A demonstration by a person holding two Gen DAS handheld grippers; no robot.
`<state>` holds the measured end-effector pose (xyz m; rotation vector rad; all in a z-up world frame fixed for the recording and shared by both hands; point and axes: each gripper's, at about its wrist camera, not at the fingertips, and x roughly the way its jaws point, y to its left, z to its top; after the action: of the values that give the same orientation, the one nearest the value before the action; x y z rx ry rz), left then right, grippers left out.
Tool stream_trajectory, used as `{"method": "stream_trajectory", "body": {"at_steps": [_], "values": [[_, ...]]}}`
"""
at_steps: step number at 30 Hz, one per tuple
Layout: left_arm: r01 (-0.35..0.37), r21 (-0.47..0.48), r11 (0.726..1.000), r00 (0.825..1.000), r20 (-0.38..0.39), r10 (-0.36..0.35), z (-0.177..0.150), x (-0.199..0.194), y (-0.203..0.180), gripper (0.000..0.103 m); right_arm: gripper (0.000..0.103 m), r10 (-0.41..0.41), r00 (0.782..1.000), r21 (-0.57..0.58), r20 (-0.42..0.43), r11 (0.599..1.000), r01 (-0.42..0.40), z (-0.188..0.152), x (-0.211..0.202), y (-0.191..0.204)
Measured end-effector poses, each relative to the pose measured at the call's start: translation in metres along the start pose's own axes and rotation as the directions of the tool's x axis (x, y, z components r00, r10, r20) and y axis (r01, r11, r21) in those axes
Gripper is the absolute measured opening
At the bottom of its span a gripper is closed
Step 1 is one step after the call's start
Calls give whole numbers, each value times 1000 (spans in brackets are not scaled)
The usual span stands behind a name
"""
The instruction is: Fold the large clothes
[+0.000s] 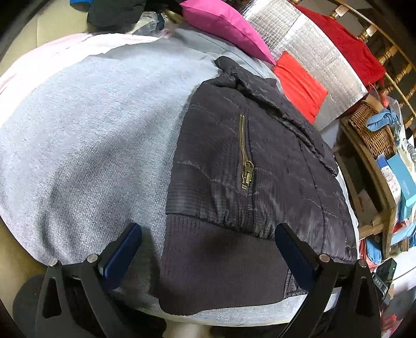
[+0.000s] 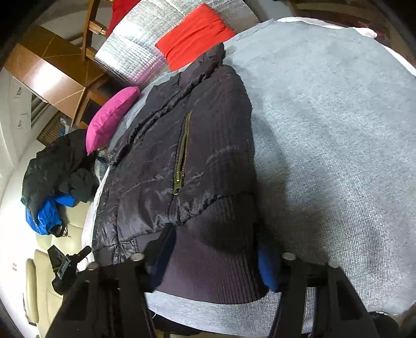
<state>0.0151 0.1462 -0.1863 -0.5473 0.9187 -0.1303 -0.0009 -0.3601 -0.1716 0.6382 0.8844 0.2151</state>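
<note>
Jacket (image 1: 260, 161) lying folded narrow on the grey sheet (image 1: 91, 145); left gripper (image 1: 208, 247) hanging released, right gripper (image 2: 213, 260) straddling the near hem, grip unclear, final fold remaining.

We're in a home, lived-in bedroom or living room: grey bed cover (image 1: 85, 124), pink cushion (image 1: 226, 23) and red cushion (image 1: 299, 83), wooden railing (image 1: 390, 52), wicker basket (image 1: 371, 130) on a cluttered wooden shelf (image 1: 369, 171), spare jackets (image 2: 52, 179) heaped on a cream sofa (image 2: 41, 262).
</note>
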Motion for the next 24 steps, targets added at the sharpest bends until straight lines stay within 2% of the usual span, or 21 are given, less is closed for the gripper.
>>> {"method": "stream_trajectory", "body": {"at_steps": [1, 3, 4, 5, 7, 10, 13, 14, 15, 17, 18, 19, 20, 22, 24], "values": [[-11, 7, 1000, 1000, -5, 11, 0, 1, -1, 100, 41, -6, 1000, 3, -4, 1000, 6, 0, 0, -1], [-36, 26, 999, 999, -9, 37, 0, 3, -4, 89, 40, -18, 1000, 4, -9, 1000, 18, -1, 1, -1], [-50, 38, 998, 999, -10, 50, 0, 3, -5, 76, 40, -23, 1000, 1, -10, 1000, 23, -1, 2, -1], [-75, 52, 996, 997, -9, 75, 0, 4, -6, 69, 40, -28, 1000, -1, -10, 1000, 28, -1, 2, -1], [-61, 59, 996, 998, -7, 61, 1, 4, -7, 64, 41, -34, 999, 10, -7, 999, 34, -1, 3, -2], [-56, 52, 997, 998, -10, 57, 2, 5, -7, 65, 45, -7, 1000, 25, -9, 1000, 8, -1, 2, -5], [-28, 59, 998, 999, -19, 29, 4, 8, -9, 78, 45, -18, 1000, 14, -14, 1000, 18, -1, 4, -3], [-41, 75, 996, 999, -22, 43, 4, 9, -12, 78, 45, -27, 1000, 6, -16, 1000, 27, -1, 4, -1], [-63, 100, 993, 998, -24, 65, 3, 11, -16, 78, 41, -36, 999, -2, -20, 999, 36, -1, 4, 1], [-75, 148, 986, 996, -27, 80, 1, 14, -24, 54, 25, -50, 998, -7, -37, 999, 50, -1, 6, 1], [-61, 157, 986, 997, -31, 67, 1, 14, -26, 47, 17, -35, 998, 8, -55, 999, 35, 0, 7, -1], [-74, 164, 984, 996, -31, 80, 3, 12, -26, 19, 17, -28, 998, 17, -60, 999, 29, 1, 7, -2], [-58, 155, 986, 997, -42, 65, 6, 11, -24, 15, 16, -25, 998, 18, -62, 1000, 26, 1, 7, -2], [-25, 114, 993, 998, -58, 32, 13, 6, -16, 12, 15, -17, 998, 11, -64, 1000, 18, 2, 4, 2], [-20, 120, 993, 999, -47, 26, 14, 0, -16, 11, 15, 1, 998, 4, -58, 1000, -1, 3, -2, 7]]}}
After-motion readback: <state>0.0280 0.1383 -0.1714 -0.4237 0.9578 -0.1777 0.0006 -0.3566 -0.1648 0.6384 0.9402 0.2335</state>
